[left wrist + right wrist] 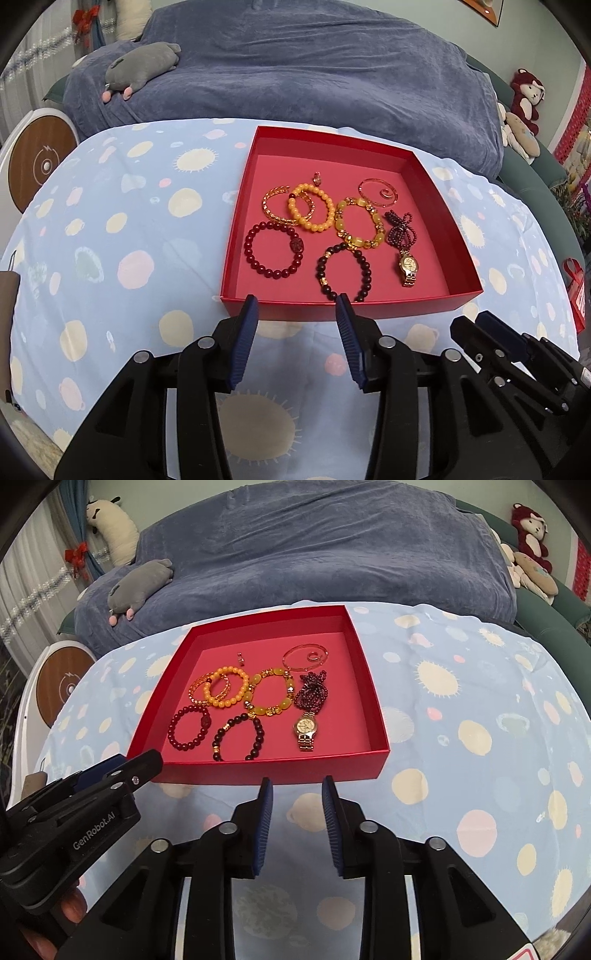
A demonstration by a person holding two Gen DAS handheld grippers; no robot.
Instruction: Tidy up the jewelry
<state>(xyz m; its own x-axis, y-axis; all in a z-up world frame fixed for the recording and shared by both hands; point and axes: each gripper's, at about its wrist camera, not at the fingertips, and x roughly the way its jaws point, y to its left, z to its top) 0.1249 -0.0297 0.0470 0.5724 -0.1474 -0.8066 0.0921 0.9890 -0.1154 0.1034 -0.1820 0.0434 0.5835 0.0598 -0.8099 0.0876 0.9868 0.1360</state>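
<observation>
The left tongs (297, 302) stand wide and hold nothing, their blue pads just short of the near wall of the red box (436, 184). The right tongs (297, 784) are also parted with nothing between them, a little narrower than the left, and sit just before the same near wall, beside the left tongs.

The red box rests on the bench, which is covered by a pale blue cloth (129, 221) printed with dots and suns. All the jewelry lies on the floor of the box. A dark red bead bracelet (273, 245) is at the near left, and a black bead bracelet (343, 271) lies beside it, close to the near wall. Behind them, a yellow bead bracelet (311, 206) overlaps a thin gold bangle (273, 206). A bracelet of gold and pale yellow stones (359, 223) lies in the middle. A gold watch (408, 267) lies to the right, touching a bunch of dark purple beads (399, 227). A thin pink spiral ring (378, 191) and a small charm (316, 177) lie farther back.

Beyond the bench, a grey plush toy (142, 66) lies on a blue blanket (314, 66).
</observation>
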